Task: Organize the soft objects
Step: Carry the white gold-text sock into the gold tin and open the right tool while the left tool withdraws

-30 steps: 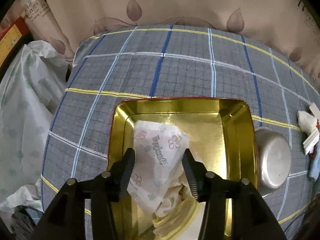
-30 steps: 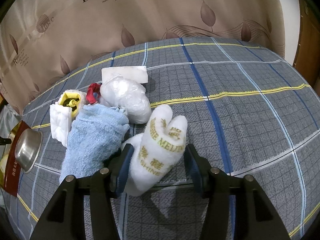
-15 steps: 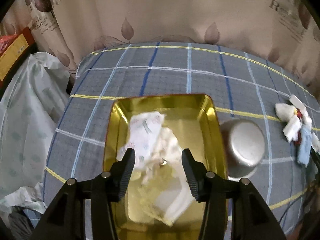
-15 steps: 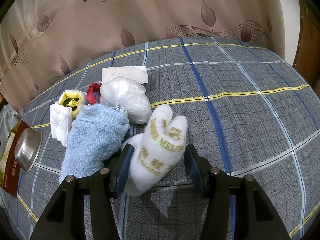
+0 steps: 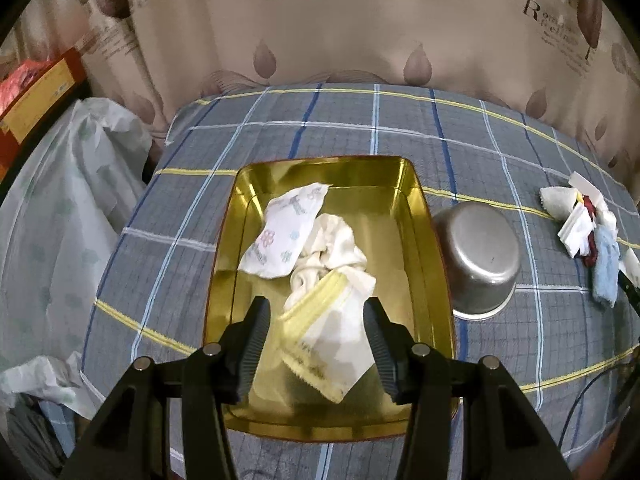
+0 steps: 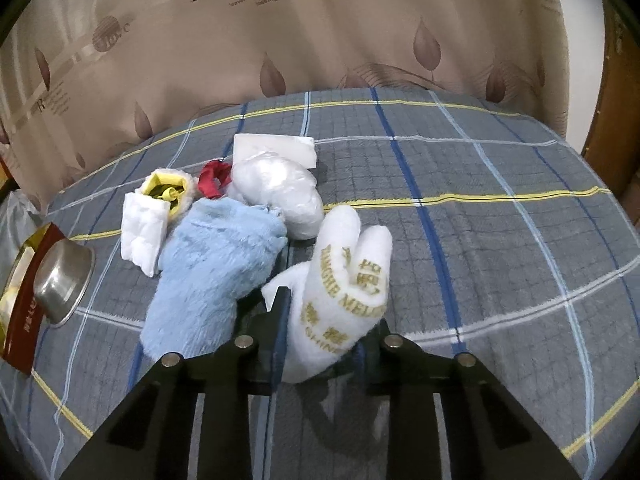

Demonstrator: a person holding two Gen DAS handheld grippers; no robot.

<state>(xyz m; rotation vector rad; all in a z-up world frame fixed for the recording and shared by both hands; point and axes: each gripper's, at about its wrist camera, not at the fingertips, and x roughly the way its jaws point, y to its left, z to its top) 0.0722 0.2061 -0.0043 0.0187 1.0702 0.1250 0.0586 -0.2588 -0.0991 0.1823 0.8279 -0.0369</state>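
- The left tongs [image 5: 316, 334] stand wide apart and grip nothing, hovering above the near half of the gold tray [image 5: 423, 216]
- In the tray lie a flower-printed white packet [image 5: 280, 236] toward 11 o'clock, a crumpled cream cloth [image 5: 332, 252] at the middle, and a yellow-edged white packet [image 5: 332, 348] toward 6 o'clock, between the tongs' tips in the view
- The tray's far end and right side show bare gold floor; its right rim touches or nearly touches an upturned steel bowl [image 5: 478, 256] at 3 o'clock
- Beyond the tray toward 12 o'clock the plaid worktop [image 5: 360, 128] runs bare to the curtain [image 5: 360, 32]; at 9 o'clock its edge drops to a pale plastic sheet [image 5: 60, 220]
- The right tongs [image 6: 320, 332] are drawn in narrow around a white slipper with gold lettering [image 6: 348, 280]; its left finger presses the slipper, the right one is mostly hidden behind it
- A blue fluffy cloth [image 6: 216, 264] touches the slipper at 9 o'clock; a clear-wrapped white bundle [image 6: 280, 192] sits at 11 o'clock with a flat white packet [image 6: 276, 148] behind it, a red scrap [image 6: 212, 184] and a yellow-filled white piece [image 6: 164, 196] farther left
- From 12 to 4 o'clock of the slipper the worktop is open up to its right edge
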